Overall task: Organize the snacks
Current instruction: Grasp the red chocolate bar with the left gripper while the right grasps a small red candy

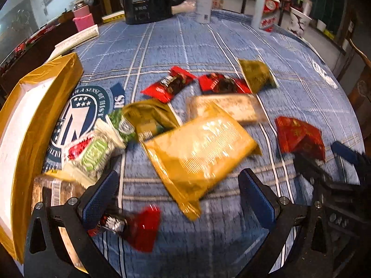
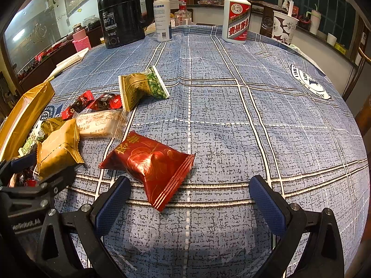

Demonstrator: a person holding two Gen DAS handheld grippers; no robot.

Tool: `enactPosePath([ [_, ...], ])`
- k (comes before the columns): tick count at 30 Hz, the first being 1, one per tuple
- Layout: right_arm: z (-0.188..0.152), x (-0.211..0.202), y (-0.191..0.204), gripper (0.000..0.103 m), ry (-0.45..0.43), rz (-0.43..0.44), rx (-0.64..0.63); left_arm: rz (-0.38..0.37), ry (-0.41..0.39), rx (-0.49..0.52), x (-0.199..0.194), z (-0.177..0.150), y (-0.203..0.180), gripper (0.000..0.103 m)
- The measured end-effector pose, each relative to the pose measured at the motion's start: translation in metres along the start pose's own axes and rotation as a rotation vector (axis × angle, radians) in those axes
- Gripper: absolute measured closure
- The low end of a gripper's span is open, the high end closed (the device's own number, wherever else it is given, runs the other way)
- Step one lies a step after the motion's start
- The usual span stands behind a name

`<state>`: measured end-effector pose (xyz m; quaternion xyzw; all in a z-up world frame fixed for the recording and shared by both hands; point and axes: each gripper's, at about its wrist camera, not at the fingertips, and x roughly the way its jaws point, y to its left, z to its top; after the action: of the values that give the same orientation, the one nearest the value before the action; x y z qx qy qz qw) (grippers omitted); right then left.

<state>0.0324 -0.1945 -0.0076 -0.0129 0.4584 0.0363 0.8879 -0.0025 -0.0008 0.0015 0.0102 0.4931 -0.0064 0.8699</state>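
Several snack packets lie on the blue checked tablecloth [image 2: 231, 120]. My left gripper [image 1: 179, 199] is open just above the cloth, and a large gold packet [image 1: 199, 153] lies between and ahead of its fingers, untouched. A small red candy [image 1: 136, 227] sits by its left finger. My right gripper [image 2: 191, 206] is also open, low behind a dark red packet [image 2: 150, 162]. Further off lie a white biscuit packet [image 2: 99, 122], a green-gold packet [image 2: 141, 88] and two small red candies [image 2: 78, 104]. A gold box [image 1: 39, 106] with a white inside stands at the left edge.
At the far side of the table stand a black kettle [image 2: 125, 11], a white spray bottle [image 2: 162, 16], a white liquor bottle [image 2: 236, 16] and a paper cup [image 2: 284, 26]. More wrapped snacks [image 1: 97, 148] crowd beside the gold box. A wooden chair [image 2: 364, 106] stands at the right.
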Motion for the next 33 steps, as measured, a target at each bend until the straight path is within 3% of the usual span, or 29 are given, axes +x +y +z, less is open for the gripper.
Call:
enactPosePath([
  [4,0.005,0.002,-0.001,0.0,0.037,0.004,-0.008,-0.057,0.078,0.084,-0.005,-0.007,-0.013,0.002],
  [6,0.006,0.003,0.0,0.0,0.048,0.0,-0.005,-0.095,0.067,0.089,-0.017,-0.012,-0.014,0.016],
  [8,0.005,0.002,0.0,0.001,0.049,-0.002,-0.002,-0.147,0.008,0.081,-0.04,-0.016,-0.009,0.017],
  [10,0.003,0.001,0.0,0.001,0.048,0.001,-0.005,-0.188,-0.102,0.086,-0.074,-0.021,0.002,0.017],
  [13,0.001,-0.002,-0.003,0.001,0.054,-0.003,-0.005,-0.189,-0.244,0.077,-0.12,-0.034,0.03,0.017],
  [17,-0.002,-0.025,-0.02,0.011,-0.005,0.036,0.046,-0.184,-0.348,0.035,-0.157,-0.055,0.083,0.013],
  [19,-0.001,-0.038,-0.025,0.011,-0.04,0.049,0.065,-0.177,-0.342,0.016,-0.159,-0.064,0.107,0.012],
  [22,-0.003,-0.059,-0.018,0.011,-0.06,0.153,0.088,-0.155,-0.272,0.019,-0.146,-0.082,0.126,0.012],
  [27,-0.011,-0.076,0.037,0.011,-0.068,0.284,-0.021,-0.247,-0.194,0.107,-0.124,-0.116,0.116,0.015],
  [30,-0.017,-0.076,0.078,0.018,-0.043,0.397,-0.11,-0.278,-0.149,0.164,-0.112,-0.121,0.102,0.034],
  [31,-0.016,-0.075,0.09,0.022,-0.033,0.441,-0.141,-0.286,-0.135,0.173,-0.109,-0.124,0.1,0.044],
  [33,-0.017,-0.074,0.117,0.026,-0.015,0.498,-0.204,-0.299,-0.115,0.175,-0.104,-0.127,0.1,0.052],
])
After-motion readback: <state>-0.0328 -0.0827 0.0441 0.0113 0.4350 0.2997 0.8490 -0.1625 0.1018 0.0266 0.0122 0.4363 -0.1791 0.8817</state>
